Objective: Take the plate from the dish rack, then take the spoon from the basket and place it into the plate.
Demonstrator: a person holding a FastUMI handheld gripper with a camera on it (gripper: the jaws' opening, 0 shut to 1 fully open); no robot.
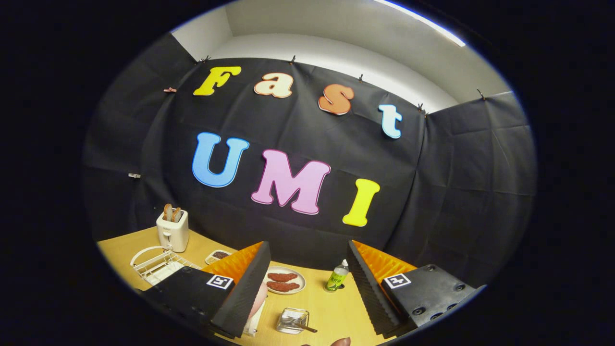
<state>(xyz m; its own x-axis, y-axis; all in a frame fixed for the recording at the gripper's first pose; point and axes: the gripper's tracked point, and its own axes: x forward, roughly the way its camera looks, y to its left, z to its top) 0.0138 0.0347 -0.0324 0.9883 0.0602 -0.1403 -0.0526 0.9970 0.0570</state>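
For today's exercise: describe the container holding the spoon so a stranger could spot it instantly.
On the wooden table, look between the open gripper fingers, nearer than the round plate of reddish patties. The small clear square basket sits there, the only see-through container, a spoon handle poking out.

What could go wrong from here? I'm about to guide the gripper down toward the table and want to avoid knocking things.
1. The gripper is open above a crowded table; the plate with brown food and the small green bottle sit between its fingers and could be bumped.
2. The bottle is narrow and upright, so it may topple.
3. The clear glass basket with the spoon is small, so a grasp could slip.
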